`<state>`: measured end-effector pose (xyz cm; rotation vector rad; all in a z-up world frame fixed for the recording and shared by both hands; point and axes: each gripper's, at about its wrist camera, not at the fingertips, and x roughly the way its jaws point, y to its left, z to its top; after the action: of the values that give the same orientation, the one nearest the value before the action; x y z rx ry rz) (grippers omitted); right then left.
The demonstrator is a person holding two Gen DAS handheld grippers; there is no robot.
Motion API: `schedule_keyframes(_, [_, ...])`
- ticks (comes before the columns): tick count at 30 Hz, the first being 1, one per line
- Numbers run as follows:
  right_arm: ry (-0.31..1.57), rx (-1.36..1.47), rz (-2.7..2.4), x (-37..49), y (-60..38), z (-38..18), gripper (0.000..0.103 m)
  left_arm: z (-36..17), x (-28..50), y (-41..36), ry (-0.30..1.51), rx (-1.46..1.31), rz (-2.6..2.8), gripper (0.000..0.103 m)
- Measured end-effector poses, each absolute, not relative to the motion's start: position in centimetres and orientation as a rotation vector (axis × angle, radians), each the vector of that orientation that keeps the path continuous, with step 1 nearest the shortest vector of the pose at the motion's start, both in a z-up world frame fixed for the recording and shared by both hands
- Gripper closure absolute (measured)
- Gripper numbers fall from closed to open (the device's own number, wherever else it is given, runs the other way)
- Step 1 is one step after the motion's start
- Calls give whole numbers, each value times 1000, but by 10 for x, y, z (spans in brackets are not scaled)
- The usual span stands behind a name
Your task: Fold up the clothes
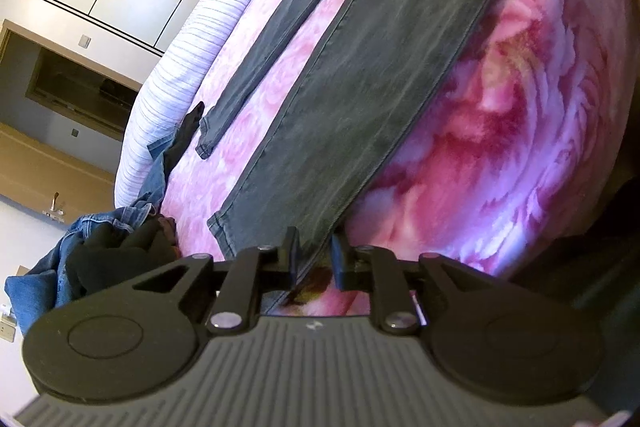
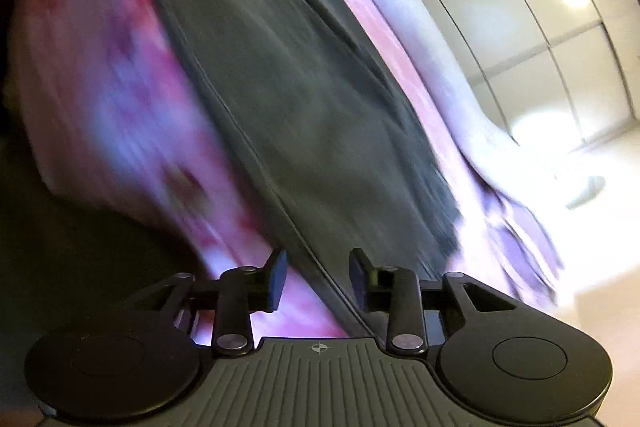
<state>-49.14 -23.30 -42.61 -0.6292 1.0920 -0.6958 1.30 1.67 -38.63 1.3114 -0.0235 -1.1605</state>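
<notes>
Charcoal trousers (image 1: pixel 360 87), long axis running away from both claws; left gripper (image 1: pixel 316 259) narrow astride the hem, right gripper (image 2: pixel 318 279) parted over the side seam, neither visibly pinching.

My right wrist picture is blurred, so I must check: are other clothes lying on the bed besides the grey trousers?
Observer: Yes. The left wrist view shows a pile of blue denim and black cloth at the bed's edge.
Operator: Where does the nearer trouser leg end?
Observer: Its hem lies just ahead of the left gripper, to that gripper's left, with the jaws slightly apart.
</notes>
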Motion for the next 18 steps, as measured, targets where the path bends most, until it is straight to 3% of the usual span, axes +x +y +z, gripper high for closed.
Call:
schedule_keyframes(6, [1110, -397, -768, -525, -288, -426, 70, -385, 16, 14, 13, 1302, -1162, 87])
schedule_keyframes(10, [1142, -235, -857, -538, -302, -420, 69, -373, 22, 21, 65, 1262, -1125, 80])
schedule_keyframes(13, [1035, -124, -950, -544, -296, -399, 68, -357, 29, 25, 119, 1169, -1085, 73])
schedule_keyframes(14, [985, -70, -975, -543, -294, -392, 64, -351, 30, 25, 138, 1124, -1075, 71])
schedule_keyframes(15, [934, -16, -1000, -543, -292, -384, 51, -345, 31, 25, 160, 1074, -1065, 67])
schedule_keyframes(16, [888, 30, -1019, -541, -290, -379, 30, -339, 32, 25, 180, 1028, -1057, 65])
schedule_keyframes(18, [817, 106, -1036, -534, -287, -370, 17, -329, 31, 24, 209, 956, -1051, 57])
